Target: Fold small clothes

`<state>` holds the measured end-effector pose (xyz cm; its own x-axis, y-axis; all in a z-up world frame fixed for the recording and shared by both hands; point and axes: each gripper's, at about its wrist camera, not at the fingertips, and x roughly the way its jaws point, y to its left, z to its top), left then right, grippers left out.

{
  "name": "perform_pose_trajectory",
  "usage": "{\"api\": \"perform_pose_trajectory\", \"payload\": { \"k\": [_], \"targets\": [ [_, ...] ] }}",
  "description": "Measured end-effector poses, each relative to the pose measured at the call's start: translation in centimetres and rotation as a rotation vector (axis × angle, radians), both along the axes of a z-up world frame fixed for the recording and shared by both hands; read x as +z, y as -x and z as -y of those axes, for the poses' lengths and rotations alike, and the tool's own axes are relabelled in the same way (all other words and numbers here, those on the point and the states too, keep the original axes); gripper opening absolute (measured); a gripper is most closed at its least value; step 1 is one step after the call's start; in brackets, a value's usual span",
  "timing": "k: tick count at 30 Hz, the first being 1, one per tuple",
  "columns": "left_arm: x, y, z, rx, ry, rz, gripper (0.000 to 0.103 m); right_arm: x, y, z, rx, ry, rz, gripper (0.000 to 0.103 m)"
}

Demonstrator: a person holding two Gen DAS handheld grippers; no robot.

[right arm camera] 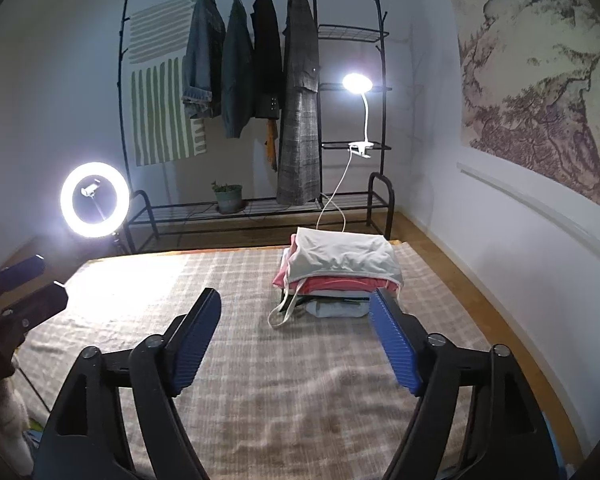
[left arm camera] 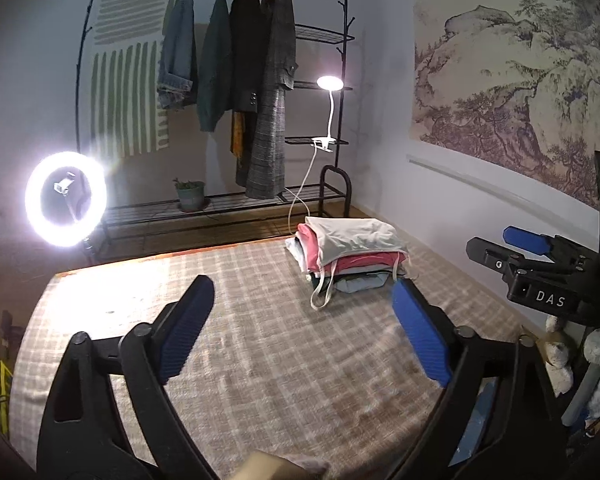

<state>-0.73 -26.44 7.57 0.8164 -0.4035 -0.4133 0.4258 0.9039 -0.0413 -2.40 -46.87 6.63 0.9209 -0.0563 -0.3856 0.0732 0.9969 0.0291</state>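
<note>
left wrist view, left to right: ring light (left arm camera: 66, 199) glowing at the far left, clothes rack (left arm camera: 220, 92) on the back wall, then the left tongs (left arm camera: 300, 312) spread wide with nothing between the pads, over bare checked tabletop (left arm camera: 260, 360). further right, stack of folded clothes (left arm camera: 348, 254) near the far edge, white piece on top, a strap hanging down its front. right tongs (left arm camera: 496, 248) poke in at the right edge; in the right wrist view they're (right arm camera: 296, 320) wide open too, empty, stack just beyond. looks like the pile is done; no unfolded piece clearly in view, so little left or the next one is out of frame.
</note>
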Motion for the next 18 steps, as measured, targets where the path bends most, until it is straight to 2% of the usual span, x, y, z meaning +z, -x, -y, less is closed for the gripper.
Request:
{"api": "perform_pose_trajectory", "payload": {
  "k": [6, 12, 18],
  "targets": [
    [-0.9, 2.3, -0.8, 0.020, 0.010, -0.012, 0.103, -1.0, 1.9, -1.1, 0.014, -0.003, -0.010, 0.080],
    [-1.7, 2.5, -1.3, 0.049, 0.014, -0.045, 0.103, -2.2, 2.7, -1.6, -0.002, -0.003, -0.030, 0.082],
    [-2.6, 3.0, -1.2, 0.057, -0.018, -0.052, 0.103, -3.3, 3.4, -1.8, -0.008, 0.002, -0.058, 0.082]
  ]
}}
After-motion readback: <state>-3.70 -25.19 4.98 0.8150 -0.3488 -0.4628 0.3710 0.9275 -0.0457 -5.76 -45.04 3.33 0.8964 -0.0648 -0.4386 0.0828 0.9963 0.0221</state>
